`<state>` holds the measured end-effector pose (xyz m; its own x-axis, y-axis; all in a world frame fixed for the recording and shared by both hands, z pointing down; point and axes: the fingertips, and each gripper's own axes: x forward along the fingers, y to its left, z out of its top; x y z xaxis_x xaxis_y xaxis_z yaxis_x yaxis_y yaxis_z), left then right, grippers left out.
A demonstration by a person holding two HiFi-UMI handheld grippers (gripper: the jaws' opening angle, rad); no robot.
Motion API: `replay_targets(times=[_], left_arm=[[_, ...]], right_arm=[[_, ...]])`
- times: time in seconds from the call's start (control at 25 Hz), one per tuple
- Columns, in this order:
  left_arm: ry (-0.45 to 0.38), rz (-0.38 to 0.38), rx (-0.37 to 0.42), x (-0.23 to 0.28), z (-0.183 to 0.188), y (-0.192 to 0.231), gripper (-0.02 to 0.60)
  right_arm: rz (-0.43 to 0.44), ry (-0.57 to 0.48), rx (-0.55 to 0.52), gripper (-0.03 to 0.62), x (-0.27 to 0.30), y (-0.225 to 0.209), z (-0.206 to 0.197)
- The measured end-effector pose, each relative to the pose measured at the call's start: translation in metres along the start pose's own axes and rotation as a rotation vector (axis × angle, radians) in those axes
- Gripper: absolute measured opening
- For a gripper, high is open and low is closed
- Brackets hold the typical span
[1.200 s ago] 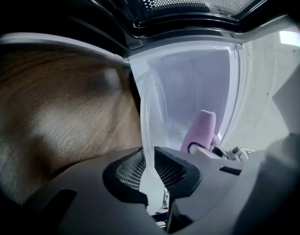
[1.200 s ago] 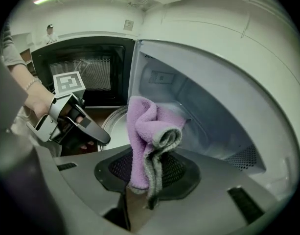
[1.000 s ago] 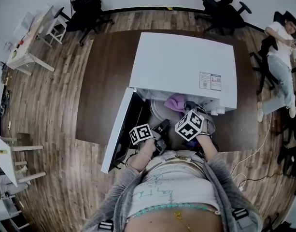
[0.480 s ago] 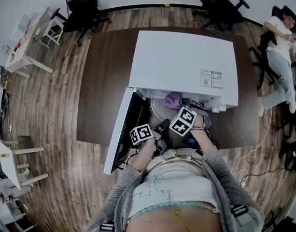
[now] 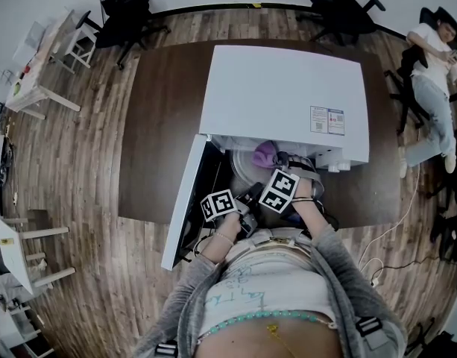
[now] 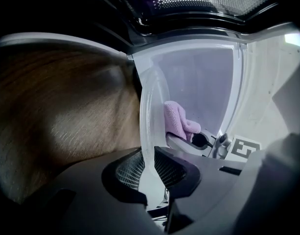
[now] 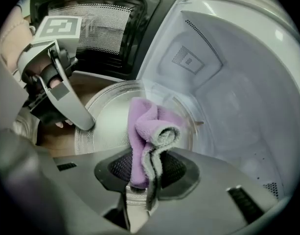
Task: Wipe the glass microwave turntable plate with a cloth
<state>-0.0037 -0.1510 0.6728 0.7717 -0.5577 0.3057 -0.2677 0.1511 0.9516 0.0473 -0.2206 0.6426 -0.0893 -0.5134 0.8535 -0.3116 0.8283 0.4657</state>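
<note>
Loosely folded fuzzy cloth (image 7: 142,126) overlies round plate (image 7: 106,115).

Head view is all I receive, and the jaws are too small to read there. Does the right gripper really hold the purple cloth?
Observer: Yes. In the right gripper view the right gripper is shut on the purple cloth, which is bunched between its jaws.
Operator: And what does the left gripper hold?
Observer: The left gripper is shut on the rim of the glass plate.
Operator: Does the purple cloth touch the glass plate?
Observer: In the left gripper view the purple cloth lies against the face of the glass plate, near its middle. How hard it presses I cannot tell.
</note>
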Motion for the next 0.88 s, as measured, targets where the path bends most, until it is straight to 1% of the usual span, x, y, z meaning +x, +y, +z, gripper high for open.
replay_targets(times=[0.24,0.6,0.88], left_arm=[[0.002,-0.001,0.004,-0.001,0.002,-0.001,0.055],[0.015,0.002,0.005,0.0,0.001,0.0,0.055],[0.019,0.003,-0.006,0.0,0.001,0.001,0.055]], right_arm=[[-0.028,-0.002,-0.043,0.121,0.0,0.002,0.005],[-0.021,-0.027,-0.075,0.121,0.006,0.001,0.021],[-0.023,-0.042,-0.087,0.121,0.009,-0.004,0.027]])
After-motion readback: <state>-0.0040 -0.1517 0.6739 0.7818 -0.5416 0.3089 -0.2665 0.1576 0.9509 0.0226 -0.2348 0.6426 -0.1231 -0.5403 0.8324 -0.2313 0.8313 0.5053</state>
